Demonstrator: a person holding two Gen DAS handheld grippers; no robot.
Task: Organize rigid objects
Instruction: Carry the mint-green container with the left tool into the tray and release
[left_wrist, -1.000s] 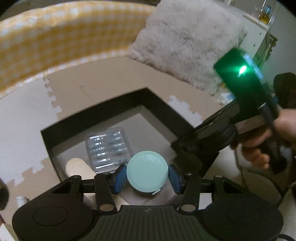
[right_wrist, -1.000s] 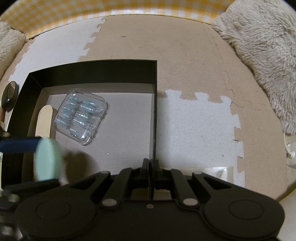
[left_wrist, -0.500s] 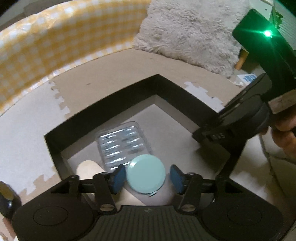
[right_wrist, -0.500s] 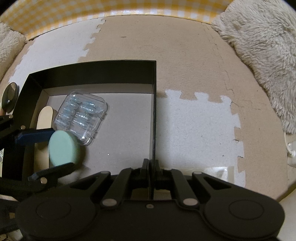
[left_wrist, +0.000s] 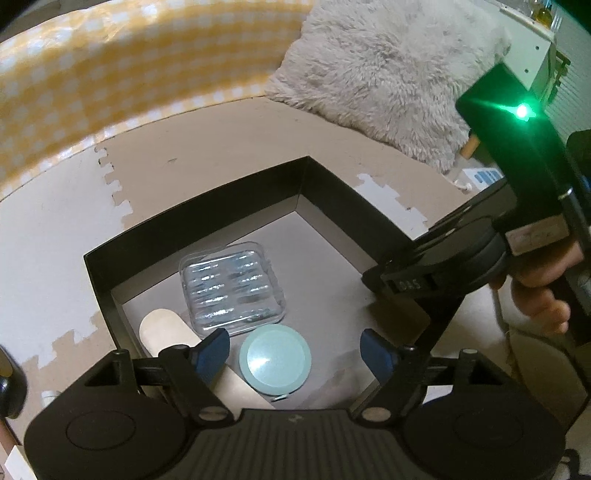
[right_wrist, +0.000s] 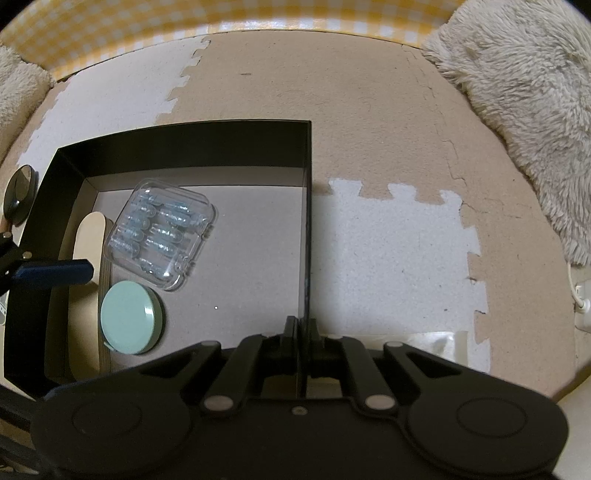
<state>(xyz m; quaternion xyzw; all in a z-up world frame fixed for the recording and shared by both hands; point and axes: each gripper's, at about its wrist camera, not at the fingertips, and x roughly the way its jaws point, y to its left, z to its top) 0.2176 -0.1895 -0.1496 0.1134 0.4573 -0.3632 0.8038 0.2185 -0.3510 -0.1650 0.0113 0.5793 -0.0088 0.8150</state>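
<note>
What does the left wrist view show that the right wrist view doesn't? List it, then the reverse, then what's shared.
Left wrist only: the hand holding the right gripper, and the left gripper with jaws just opened, clear of the mint disc. Right wrist only: the right gripper shut on the black box wall. Both: box, disc, clear plastic case, wooden stick.

The wooden stick (left_wrist: 168, 332) runs under the left gripper's blue pad (left_wrist: 212, 349), its near end hidden. The clear case's (right_wrist: 162, 230) contents stay indistinct. A dark round object (right_wrist: 20, 194) is cut by the frame edge.
</note>
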